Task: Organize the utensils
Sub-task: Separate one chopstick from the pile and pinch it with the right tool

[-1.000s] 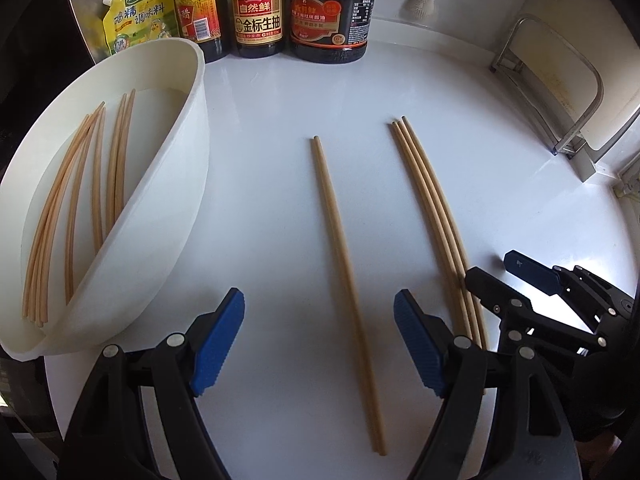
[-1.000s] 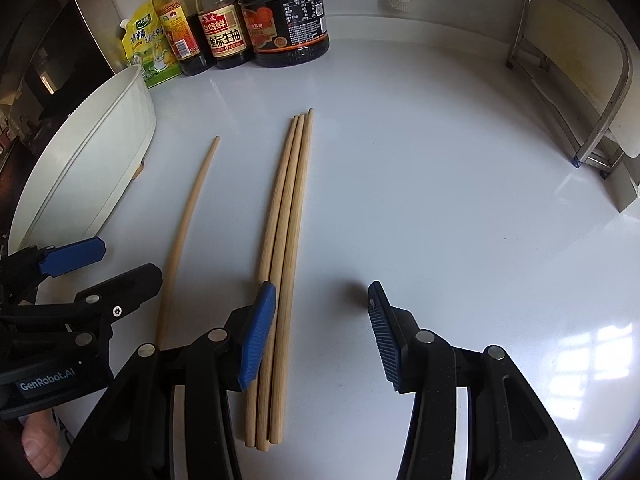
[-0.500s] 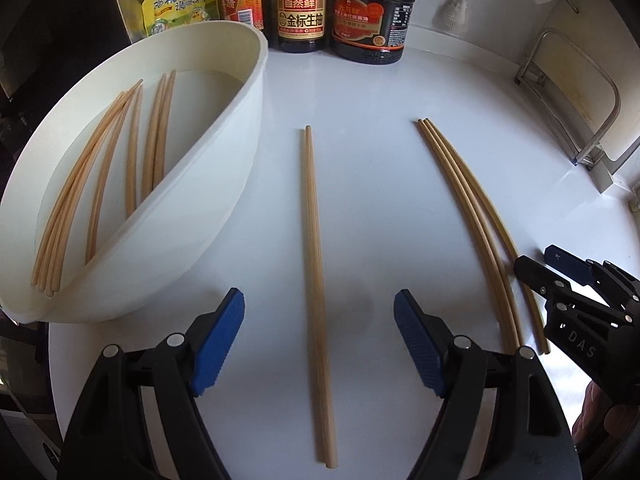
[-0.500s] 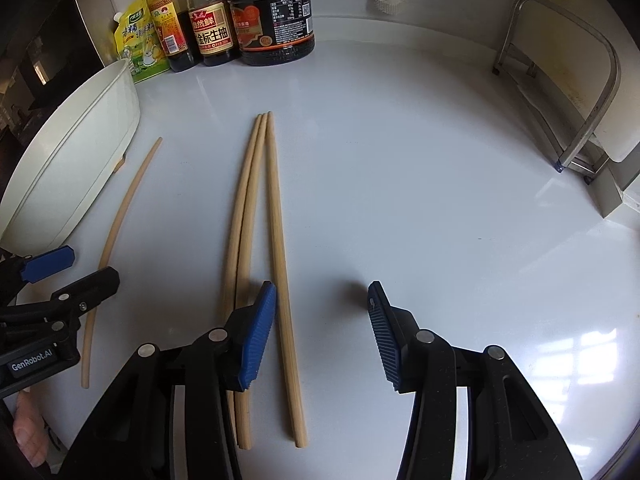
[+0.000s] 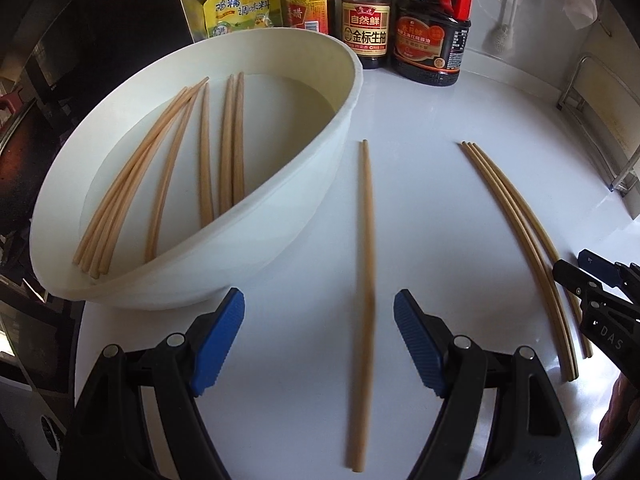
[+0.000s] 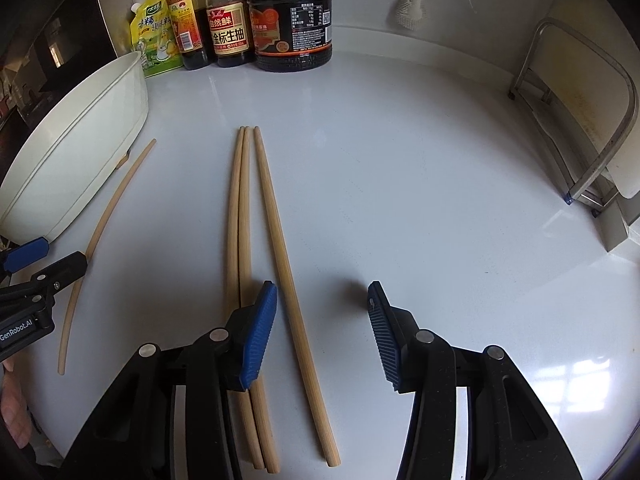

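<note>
Left gripper (image 5: 319,344) wide open, holding nothing; a single chopstick (image 5: 366,240) lies on the white countertop (image 5: 420,120) between its fingers. Right gripper (image 6: 322,330) likewise spread and empty, over three chopsticks (image 6: 244,240) lying side by side. White basin (image 5: 304,196) at left holds more chopsticks (image 5: 204,160). Sauce bottles (image 6: 228,20) stand at the back.

Bright daylight throughout. Window glare patches on the white counter (image 6: 400,184) at lower right in the right wrist view. Soft dark shadow on the counter between the right gripper (image 6: 322,330) fingers. Single chopstick (image 5: 366,264) smeared by motion blur in the left wrist view. Strong fisheye bending; corners fall to black. Bottle labels (image 5: 366,34) sharp.
</note>
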A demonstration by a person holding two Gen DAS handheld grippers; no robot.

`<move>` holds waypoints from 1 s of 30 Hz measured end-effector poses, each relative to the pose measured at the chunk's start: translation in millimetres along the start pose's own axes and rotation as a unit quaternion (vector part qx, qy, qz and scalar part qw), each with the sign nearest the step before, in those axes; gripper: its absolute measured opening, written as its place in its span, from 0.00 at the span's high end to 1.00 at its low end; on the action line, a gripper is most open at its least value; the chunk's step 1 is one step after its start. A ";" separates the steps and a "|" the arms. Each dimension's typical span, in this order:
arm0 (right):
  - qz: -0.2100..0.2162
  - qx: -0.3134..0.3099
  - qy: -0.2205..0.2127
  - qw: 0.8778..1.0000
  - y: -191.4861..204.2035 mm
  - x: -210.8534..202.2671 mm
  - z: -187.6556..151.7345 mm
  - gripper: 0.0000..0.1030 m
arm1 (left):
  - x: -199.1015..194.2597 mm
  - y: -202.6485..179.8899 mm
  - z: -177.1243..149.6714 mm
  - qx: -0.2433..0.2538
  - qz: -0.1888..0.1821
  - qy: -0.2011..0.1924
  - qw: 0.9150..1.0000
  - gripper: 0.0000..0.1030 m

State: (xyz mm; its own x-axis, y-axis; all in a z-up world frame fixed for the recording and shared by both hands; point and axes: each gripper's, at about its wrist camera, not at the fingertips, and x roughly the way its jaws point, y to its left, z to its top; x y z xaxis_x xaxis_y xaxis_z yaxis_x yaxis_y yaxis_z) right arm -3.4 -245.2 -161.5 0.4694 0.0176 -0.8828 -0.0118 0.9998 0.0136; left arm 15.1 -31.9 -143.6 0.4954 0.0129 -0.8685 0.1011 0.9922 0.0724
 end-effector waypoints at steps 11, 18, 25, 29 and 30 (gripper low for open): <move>0.002 -0.004 -0.002 1.000 1.6 0.5 0.0 0.58 | 6.9 -0.6 -2.6 0.009 0.000 0.012 1.000 0.26; 0.002 -0.003 -0.002 1.000 1.3 0.4 -0.9 0.58 | 3.1 -9.9 2.2 0.016 -0.011 0.003 1.000 0.26; 0.002 -0.003 -0.004 1.000 1.4 1.6 -1.7 0.58 | 15.5 -8.6 0.4 0.001 -0.012 0.025 1.000 0.26; 0.004 -0.010 -0.009 1.000 1.8 3.1 -2.7 0.59 | 13.8 -18.7 1.6 0.021 -0.013 0.015 1.000 0.37; 0.004 -0.013 -0.010 1.000 2.3 3.5 -2.7 0.63 | 12.8 -20.5 1.6 0.025 -0.019 0.014 0.999 0.42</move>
State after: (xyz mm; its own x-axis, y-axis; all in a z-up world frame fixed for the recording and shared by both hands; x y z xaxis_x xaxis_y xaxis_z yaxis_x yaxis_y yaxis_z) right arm -4.1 -242.9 -165.9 0.4876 0.0252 -0.8727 -0.0382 0.9992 0.0075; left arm 20.7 -52.3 -155.4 0.4659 -0.0212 -0.8846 0.1623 0.9848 0.0618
